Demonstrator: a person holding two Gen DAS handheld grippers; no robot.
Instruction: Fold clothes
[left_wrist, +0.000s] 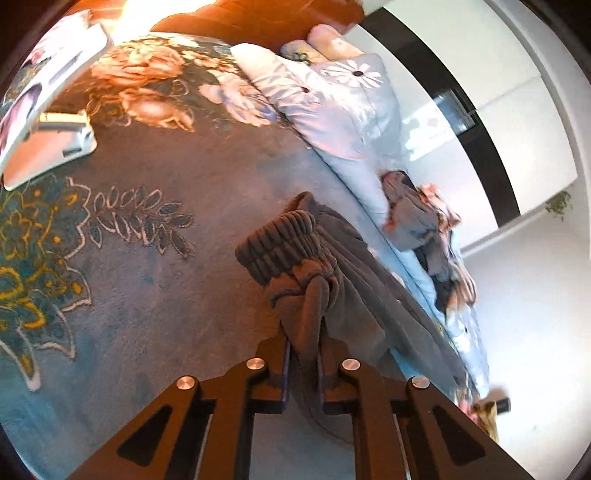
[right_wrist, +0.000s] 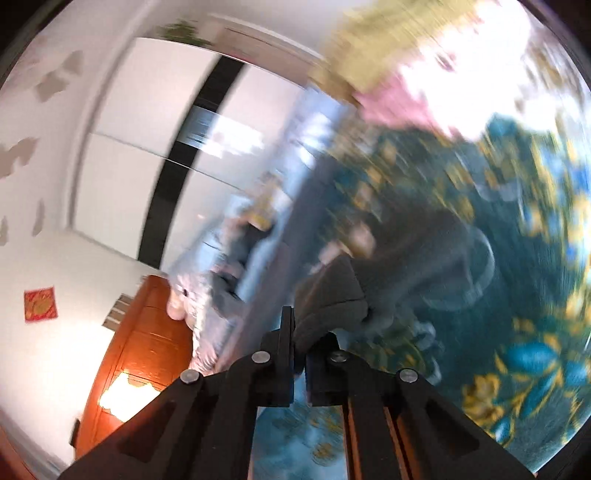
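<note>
No brand, label or writing is readable in either view.

Left wrist view, left to right: a white flat case-like object lies at the upper left on the floral bedspread, a soft, short-pile fabric in teal and grey with outlined leaves and large pale roses. At centre, my left tongs are closed tight on a bunched fold of the grey garment; its thick ribbed cuff sits just above the grip. The rest of the garment trails toward the lower right. Upper centre-right, a pale blue quilt with white daisy appliqués, smooth and puffy. A heap of mixed clothes lies on it, right of centre.

Right wrist view, heavily motion-blurred: a red square wall decoration at left, a glossy wooden headboard at lower left. My right tongs are nearly closed, pinching a corner of the grey garment at centre, over the bedspread.
</note>
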